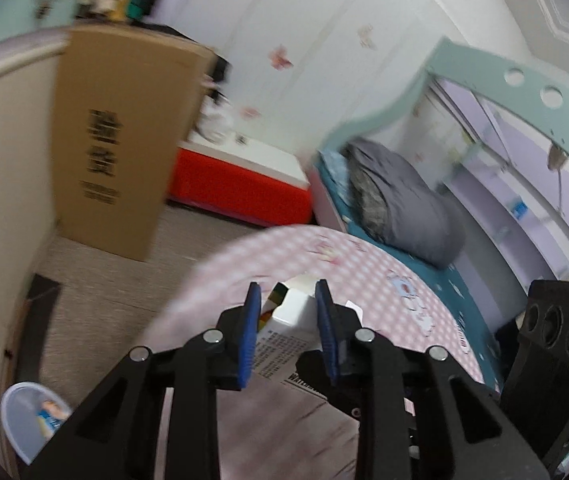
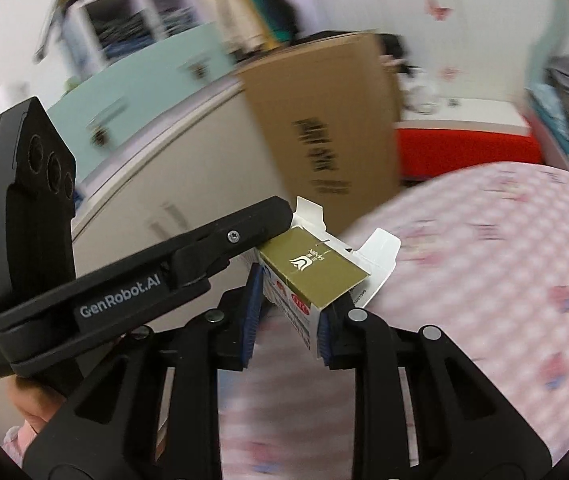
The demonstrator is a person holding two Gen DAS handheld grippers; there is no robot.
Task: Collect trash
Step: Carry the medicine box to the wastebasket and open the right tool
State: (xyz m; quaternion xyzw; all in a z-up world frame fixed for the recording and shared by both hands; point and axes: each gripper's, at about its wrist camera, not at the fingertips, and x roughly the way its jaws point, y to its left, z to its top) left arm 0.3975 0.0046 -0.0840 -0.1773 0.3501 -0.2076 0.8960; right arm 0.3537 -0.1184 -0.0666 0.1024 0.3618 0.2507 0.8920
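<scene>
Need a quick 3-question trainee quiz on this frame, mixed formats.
1. True or false: the left gripper holds a white carton.
2. What is the right gripper shut on? A) a cup B) a box with a gold top C) nothing
3. Fill in: the bin sits on the floor at the lower ____ of the left wrist view.

Key: 1 true; 2 B; 3 left. Both sets of jaws clamp their items, and the gold-topped box has its end flaps open.
</scene>
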